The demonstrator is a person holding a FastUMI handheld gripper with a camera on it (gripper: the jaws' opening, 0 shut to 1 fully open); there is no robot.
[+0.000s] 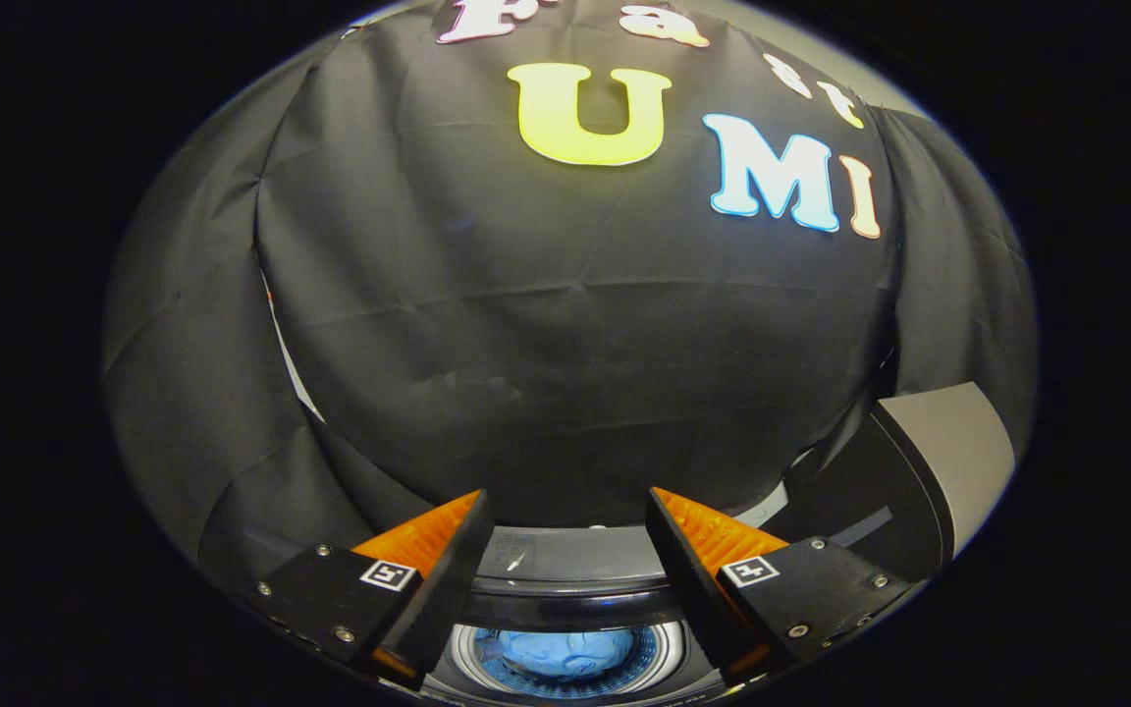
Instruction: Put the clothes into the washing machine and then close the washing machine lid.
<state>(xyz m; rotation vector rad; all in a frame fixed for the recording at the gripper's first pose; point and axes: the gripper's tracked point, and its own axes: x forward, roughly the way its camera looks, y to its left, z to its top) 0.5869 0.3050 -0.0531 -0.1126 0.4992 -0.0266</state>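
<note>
The gripper was held with fingers apart, empty, above the soft blue clothes in the drum; the raised lid, judged light and rigid, could be pushed at its edge.

One washing machine, one raised lid, one blue garment in its drum, one gripper with fingers apart.

Below and between the spread fingers of the gripper, the washing machine has a glossy dark plastic top and a shiny perforated metal drum. The clothes inside look like soft crumpled cloth. The raised lid looks smooth and matt.
</note>
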